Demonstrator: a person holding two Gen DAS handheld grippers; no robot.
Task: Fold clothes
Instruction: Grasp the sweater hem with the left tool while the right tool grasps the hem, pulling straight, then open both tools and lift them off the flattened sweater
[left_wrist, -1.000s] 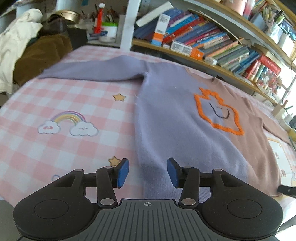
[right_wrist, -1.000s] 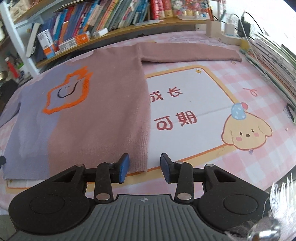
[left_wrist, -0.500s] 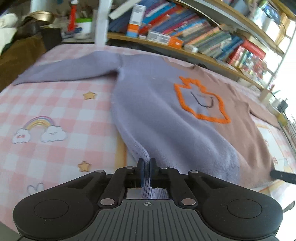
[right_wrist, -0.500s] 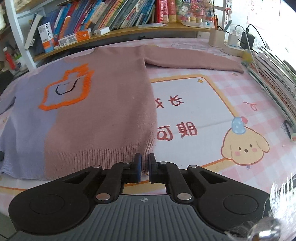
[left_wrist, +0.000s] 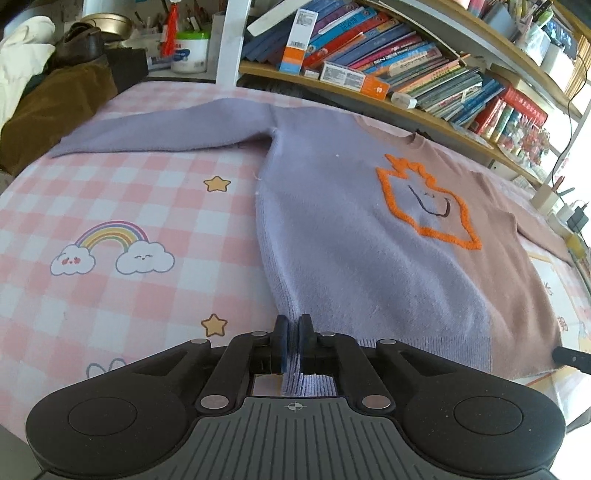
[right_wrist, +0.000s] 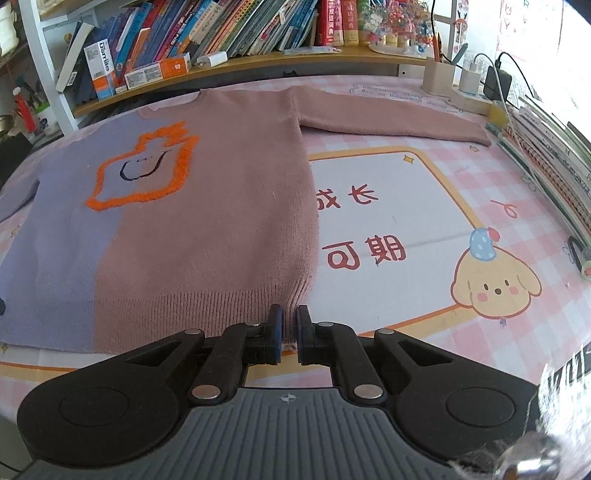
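1. Tablecloth (left_wrist: 110, 192), pink check, covers the table.
2. Sweater (left_wrist: 351, 240) flat on it, sleeves out, lilac/brown halves.
3. L gripper (left_wrist: 293, 341) pinches lilac hem corner.
4. R gripper (right_wrist: 289, 330) pinches brown hem corner, pads nrly together.

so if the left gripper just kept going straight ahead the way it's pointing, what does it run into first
The left gripper is shut on the sweater hem, so it meets the lilac body of that sweater first. Farther along that line stands the bookshelf, though depth is hard to judge.
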